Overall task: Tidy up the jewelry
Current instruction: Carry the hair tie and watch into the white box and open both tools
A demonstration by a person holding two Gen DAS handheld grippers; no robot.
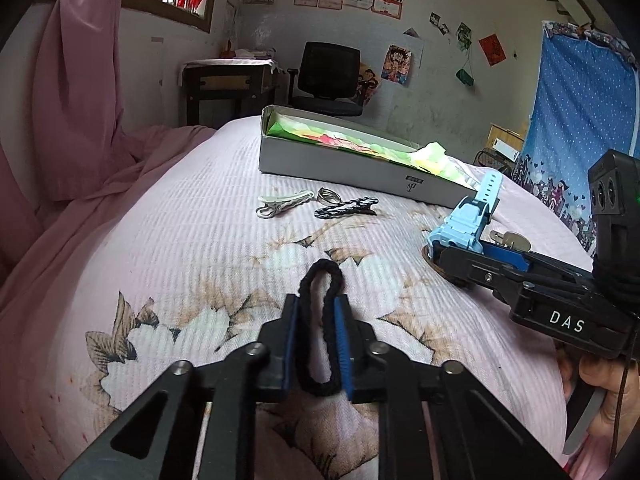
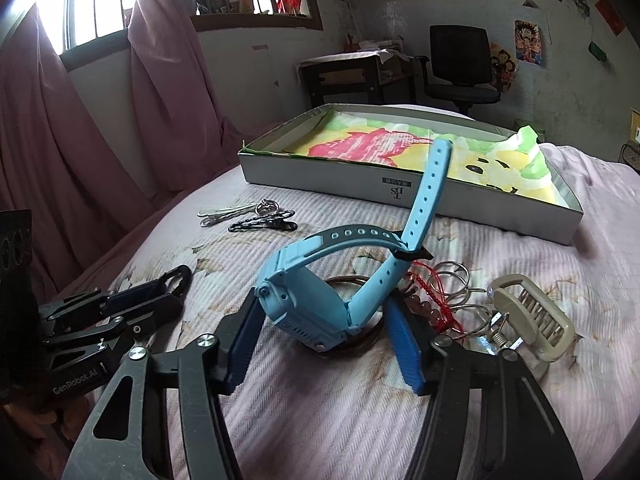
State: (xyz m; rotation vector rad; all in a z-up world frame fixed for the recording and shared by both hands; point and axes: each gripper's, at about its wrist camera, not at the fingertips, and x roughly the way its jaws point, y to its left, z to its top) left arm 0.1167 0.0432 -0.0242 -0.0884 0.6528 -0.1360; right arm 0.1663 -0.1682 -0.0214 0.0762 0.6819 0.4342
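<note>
On the pink bed (image 2: 320, 420), the left gripper (image 1: 316, 316) pinches a black hair tie (image 1: 320, 336). The right gripper (image 2: 324, 344) straddles the blue watch (image 2: 320, 300), fingers apart, seemingly about to close. Next, likely, both go to the far box (image 2: 400, 184).

Light-blue watch (image 2: 320, 300), black hair tie (image 1: 320, 320)

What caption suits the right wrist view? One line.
Right gripper open around a blue watch on the bed, box beyond.

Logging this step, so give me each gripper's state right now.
Left gripper: shut on the black hair tie.
Right gripper: open, straddling the blue watch, not clamped yet.
</note>
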